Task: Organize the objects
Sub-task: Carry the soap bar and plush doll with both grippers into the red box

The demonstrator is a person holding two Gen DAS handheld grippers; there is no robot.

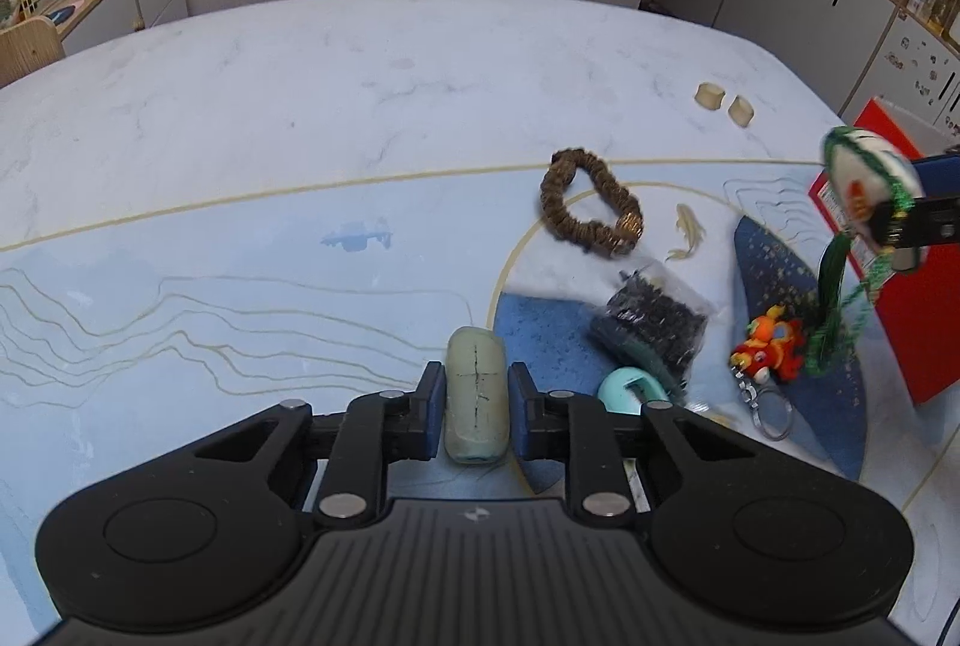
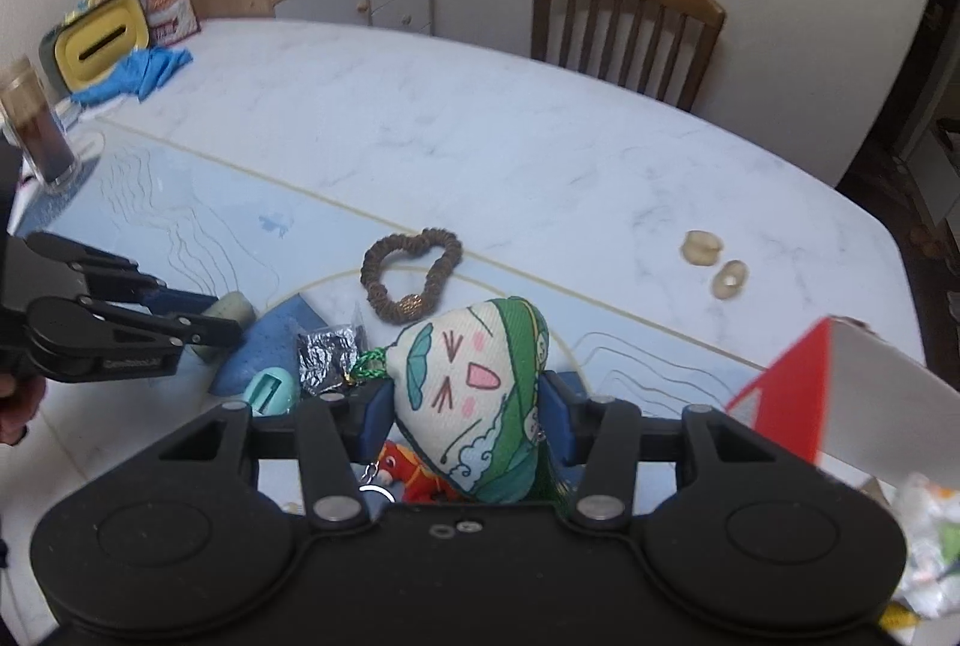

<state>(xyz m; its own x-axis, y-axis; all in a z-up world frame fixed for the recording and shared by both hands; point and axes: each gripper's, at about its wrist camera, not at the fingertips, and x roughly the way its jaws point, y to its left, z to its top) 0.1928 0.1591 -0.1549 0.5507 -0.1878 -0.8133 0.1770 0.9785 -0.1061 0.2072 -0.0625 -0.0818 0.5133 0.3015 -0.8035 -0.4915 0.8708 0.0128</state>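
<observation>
Pale green soap-like bar (image 1: 477,394) clenched in left tongs (image 1: 476,394), on counter (image 1: 300,105) left of brown scrunchie (image 1: 591,202). Right tongs (image 2: 468,400) grip green-white plush dumpling charm (image 2: 474,394), right of scrunchie, lifted.

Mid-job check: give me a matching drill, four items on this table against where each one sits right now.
Things:
1. pale green oblong block
2. green-and-white plush dumpling charm
3. brown beaded bracelet
4. red-orange fish keychain

Places:
A. lying loose on the table, near the gold line
B. between the left gripper's pads
C. on the dark blue patch of the mat
D. between the right gripper's pads, lifted

Pairs: 1-B, 2-D, 3-A, 4-C
</observation>
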